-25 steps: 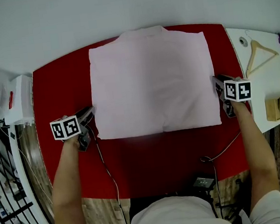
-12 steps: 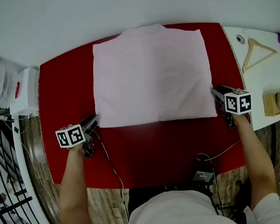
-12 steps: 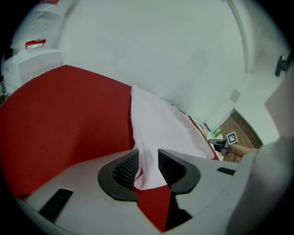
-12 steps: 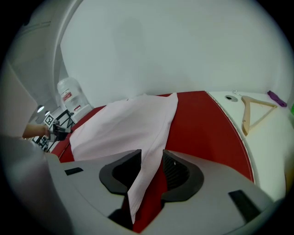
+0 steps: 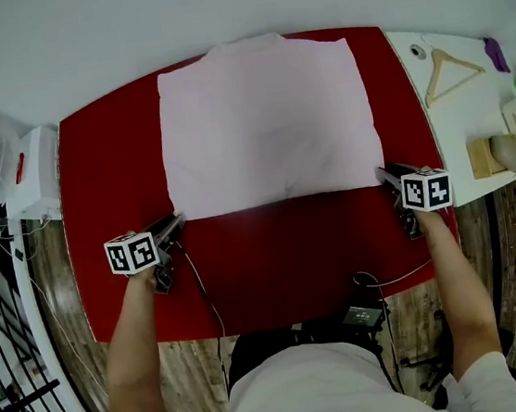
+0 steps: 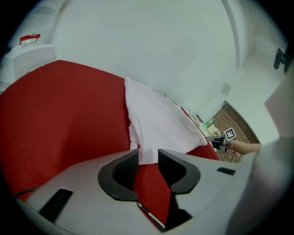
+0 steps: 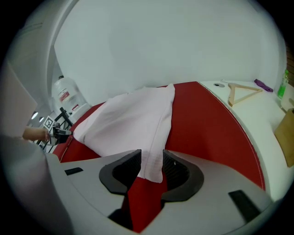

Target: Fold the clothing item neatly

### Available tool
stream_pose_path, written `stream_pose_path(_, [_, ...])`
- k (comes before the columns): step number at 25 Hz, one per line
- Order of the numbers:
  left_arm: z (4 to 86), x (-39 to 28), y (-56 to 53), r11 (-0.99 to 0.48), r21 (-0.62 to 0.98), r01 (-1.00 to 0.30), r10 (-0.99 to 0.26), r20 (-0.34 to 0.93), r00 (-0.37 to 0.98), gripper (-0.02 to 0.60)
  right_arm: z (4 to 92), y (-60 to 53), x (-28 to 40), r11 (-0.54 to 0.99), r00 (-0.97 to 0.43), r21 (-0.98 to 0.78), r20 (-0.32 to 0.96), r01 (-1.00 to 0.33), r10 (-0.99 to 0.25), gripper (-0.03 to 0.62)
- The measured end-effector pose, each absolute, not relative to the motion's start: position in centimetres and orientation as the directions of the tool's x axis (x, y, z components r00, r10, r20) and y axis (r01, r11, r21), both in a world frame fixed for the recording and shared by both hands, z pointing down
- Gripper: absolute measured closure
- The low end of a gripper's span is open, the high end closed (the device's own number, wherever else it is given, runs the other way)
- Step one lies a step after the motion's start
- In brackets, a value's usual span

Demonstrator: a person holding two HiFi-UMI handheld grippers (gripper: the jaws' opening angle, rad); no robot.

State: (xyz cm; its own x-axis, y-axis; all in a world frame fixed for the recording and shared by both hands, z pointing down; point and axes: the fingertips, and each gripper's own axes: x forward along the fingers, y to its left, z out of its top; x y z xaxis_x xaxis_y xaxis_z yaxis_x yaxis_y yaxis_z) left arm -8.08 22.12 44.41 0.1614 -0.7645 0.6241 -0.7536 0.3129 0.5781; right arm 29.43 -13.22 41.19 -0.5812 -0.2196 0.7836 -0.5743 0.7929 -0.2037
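Observation:
A pale pink garment (image 5: 267, 125), folded into a flat rectangle, lies on the red table (image 5: 273, 254). My left gripper (image 5: 180, 220) sits at its near left corner, my right gripper (image 5: 383, 174) at its near right corner. In the left gripper view the corner of the garment (image 6: 158, 121) reaches down into the gap of the left gripper (image 6: 148, 158), whose jaws stand apart and do not pinch it. The right gripper view has the other corner of the garment (image 7: 133, 121) lying in the gap of the right gripper (image 7: 151, 164), jaws also apart. Both grippers are open.
A white side table (image 5: 470, 109) at the right carries a wooden hanger (image 5: 447, 70) and a wooden block (image 5: 483, 156). White boxes (image 5: 35, 176) stand off the table's left end. Cables (image 5: 199, 292) and a black box (image 5: 365, 313) lie at the near edge.
Both grippers have drawn back toward me along the garment's sides, from beside its lower edges to its near corners. The garment still lies flat.

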Motion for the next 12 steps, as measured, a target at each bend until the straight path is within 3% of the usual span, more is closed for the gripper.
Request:
stream_pose_path(10, [45.9, -7.0, 21.2, 0.345, 0.551, -0.760, -0.737, 0.661, 0.144, 0.476, 42.8, -12.2, 30.9, 0.671, -0.569, -0.287, 0.786, -0.684, -0.243, 0.470])
stream_pose_path(12, [46.2, -7.5, 21.5, 0.375, 0.529, -0.761, -0.725, 0.679, 0.115, 0.536, 42.7, -12.1, 30.8, 0.655, -0.580, -0.312, 0.779, -0.688, -0.239, 0.497])
